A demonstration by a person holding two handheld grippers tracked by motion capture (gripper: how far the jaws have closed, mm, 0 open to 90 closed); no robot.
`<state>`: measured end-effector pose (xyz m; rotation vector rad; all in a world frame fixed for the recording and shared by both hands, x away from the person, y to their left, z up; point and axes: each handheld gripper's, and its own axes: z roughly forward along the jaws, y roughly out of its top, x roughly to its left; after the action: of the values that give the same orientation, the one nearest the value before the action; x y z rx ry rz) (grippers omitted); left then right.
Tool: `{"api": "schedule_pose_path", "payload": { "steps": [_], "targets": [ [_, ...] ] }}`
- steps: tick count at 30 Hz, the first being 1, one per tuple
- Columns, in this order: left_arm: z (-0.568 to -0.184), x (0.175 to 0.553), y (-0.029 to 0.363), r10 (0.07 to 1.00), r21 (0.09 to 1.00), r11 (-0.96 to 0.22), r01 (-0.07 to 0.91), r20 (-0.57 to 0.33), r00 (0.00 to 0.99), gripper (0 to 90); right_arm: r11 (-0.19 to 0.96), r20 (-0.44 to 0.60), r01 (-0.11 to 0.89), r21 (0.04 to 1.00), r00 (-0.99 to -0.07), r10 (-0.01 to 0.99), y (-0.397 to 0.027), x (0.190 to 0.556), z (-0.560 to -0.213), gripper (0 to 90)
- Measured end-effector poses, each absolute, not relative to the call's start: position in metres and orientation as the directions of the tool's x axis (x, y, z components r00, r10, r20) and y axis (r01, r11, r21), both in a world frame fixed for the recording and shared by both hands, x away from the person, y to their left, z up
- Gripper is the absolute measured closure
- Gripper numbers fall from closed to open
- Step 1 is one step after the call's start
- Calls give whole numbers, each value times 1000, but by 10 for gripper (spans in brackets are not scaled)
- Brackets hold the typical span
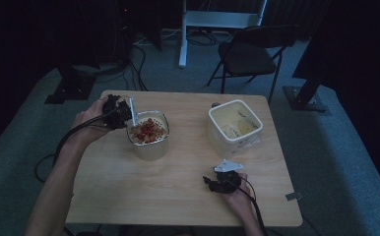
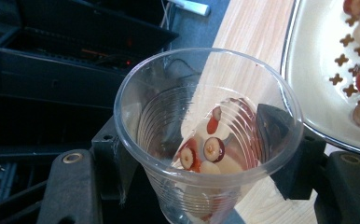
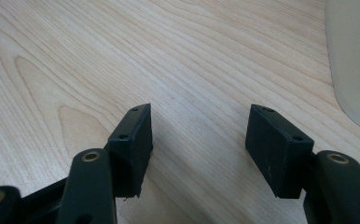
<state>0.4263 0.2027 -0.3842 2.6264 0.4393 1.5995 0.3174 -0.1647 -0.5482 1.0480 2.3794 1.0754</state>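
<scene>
Jaws of the left gripper [image 1: 123,112] clamp a clear plastic cup [image 2: 206,135], tipped toward the sieve-lined container [image 1: 148,135] so its last few cut fruit pieces [image 2: 206,151] can slide out (most already lie in the sieve). Right gripper [image 3: 199,140] rests idle on the wooden table [image 1: 178,187], its 2 jaws apart and empty, near the white tub [image 1: 235,125].

right gripper [image 3: 199,135]: two black jaws standing apart, nothing between them
tabletop [image 3: 75,60]: pale wood grain, bare under and ahead of the jaws
container [image 3: 355,60]: whitish wall at the right edge, near the right-hand jaw
</scene>
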Motion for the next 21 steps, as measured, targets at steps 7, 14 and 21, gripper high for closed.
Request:
{"api": "schedule_pose_path", "payload": {
  "steps": [7, 14, 21],
  "targets": [
    [-387, 424, 195, 176, 101, -976, 193, 890, 420, 350, 446, 4, 489, 750, -677, 736, -165, 317, -548, 407],
    [-388, 421, 187, 116, 51, -985, 166, 904, 412, 349, 446, 4, 489, 750, -677, 736, -165, 317, -548, 408],
    [-389, 421, 186, 72, 7, -987, 160, 911, 406, 349, 446, 4, 489, 750, -677, 736, -165, 317, -548, 407]
  ]
}}
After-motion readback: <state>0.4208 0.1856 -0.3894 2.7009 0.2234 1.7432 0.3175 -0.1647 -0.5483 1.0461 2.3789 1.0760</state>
